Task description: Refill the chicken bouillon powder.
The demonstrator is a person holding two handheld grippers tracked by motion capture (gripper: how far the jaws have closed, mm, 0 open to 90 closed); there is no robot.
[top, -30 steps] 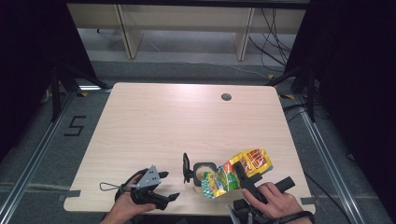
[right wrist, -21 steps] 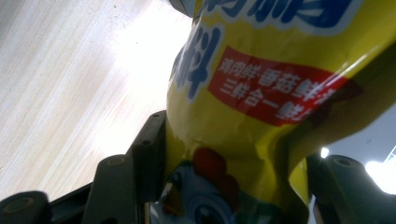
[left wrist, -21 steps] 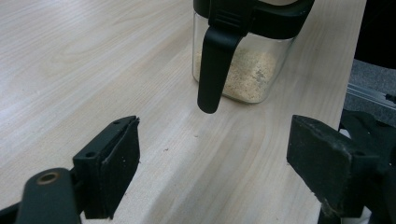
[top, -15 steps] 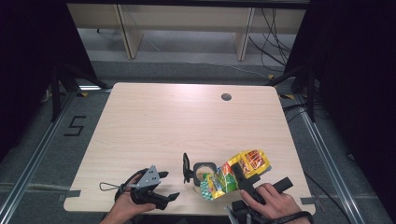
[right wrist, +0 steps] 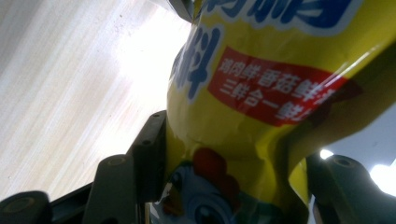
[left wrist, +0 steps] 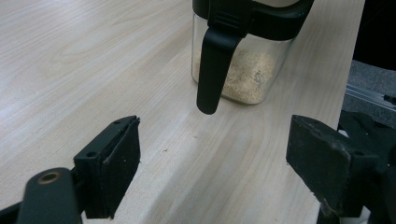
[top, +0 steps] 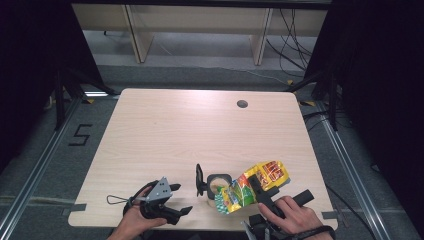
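Light wooden table (top: 165,130), grommet hole (top: 242,104), clear granule-filled jar (top: 218,184) standing near front edge

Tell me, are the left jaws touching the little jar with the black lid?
Apart. In the left gripper view the left gripper stands open with bare table between its jaws and the jar farther ahead.
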